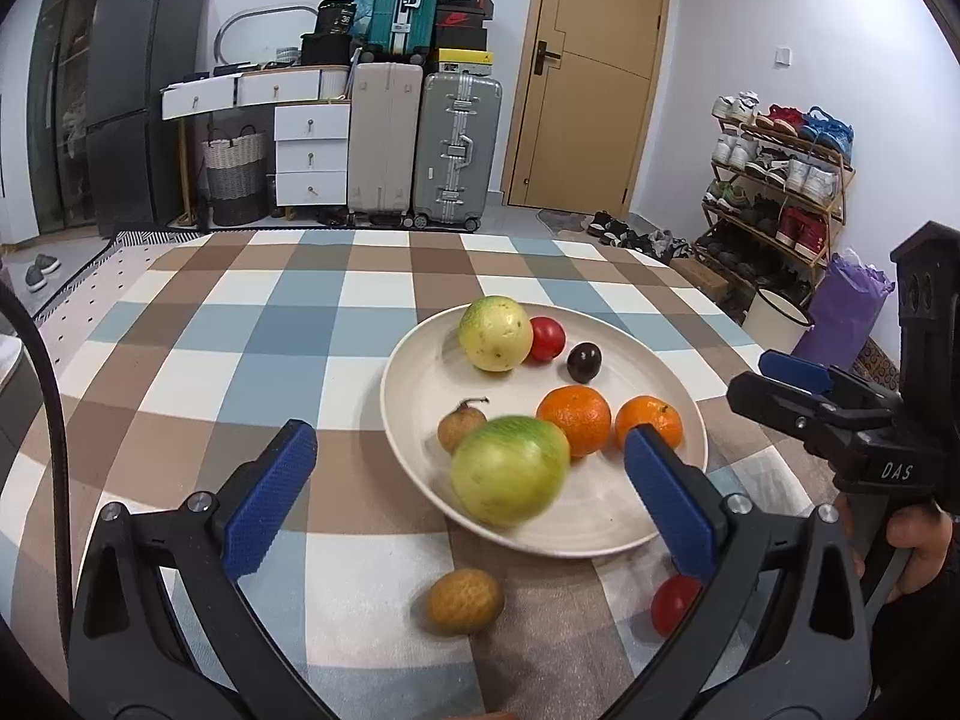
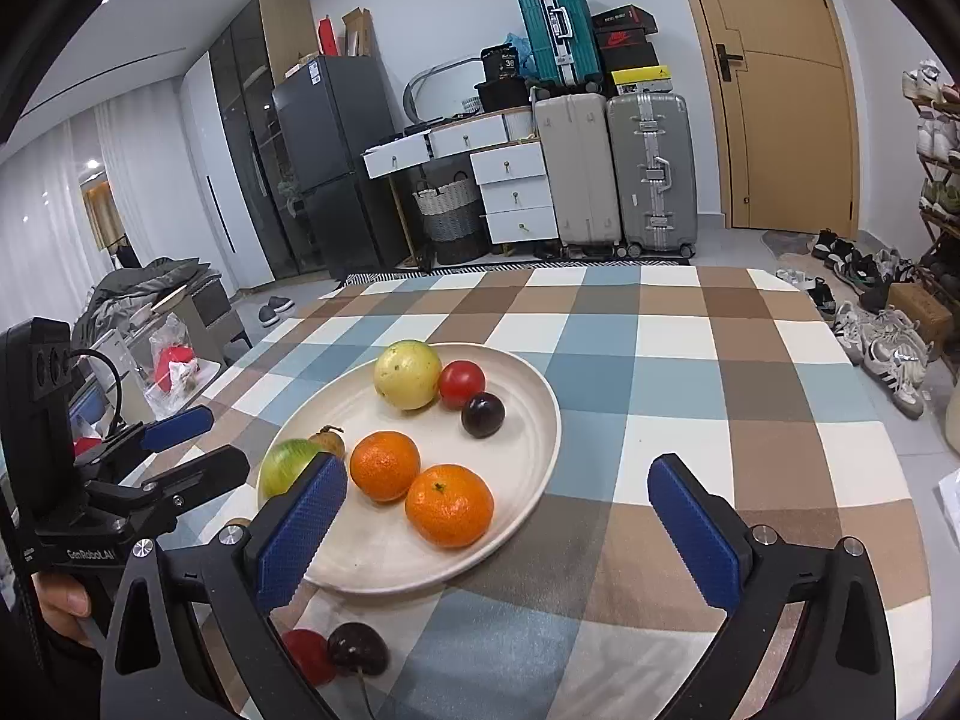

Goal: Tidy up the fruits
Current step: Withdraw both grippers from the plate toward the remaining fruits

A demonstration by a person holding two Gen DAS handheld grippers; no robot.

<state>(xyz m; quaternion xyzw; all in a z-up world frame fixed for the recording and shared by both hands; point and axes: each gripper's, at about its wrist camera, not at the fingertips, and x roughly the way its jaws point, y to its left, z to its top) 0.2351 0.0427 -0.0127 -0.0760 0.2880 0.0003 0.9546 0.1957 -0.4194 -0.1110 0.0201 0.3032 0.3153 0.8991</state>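
On the checked tablecloth [image 1: 252, 324], a white plate [image 1: 420, 384] gathers most fruit, the green guava [image 1: 510, 471] among them, both left gripper [image 1: 468, 495] and right gripper [image 2: 510, 531] spread wide and empty, while a brown fruit [image 1: 465, 601] and red tomato [image 1: 672, 603] lie outside, presumably awaiting collection.

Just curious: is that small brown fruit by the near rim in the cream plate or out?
Out. The small brown fruit lies on the checked tablecloth, just outside the cream plate.
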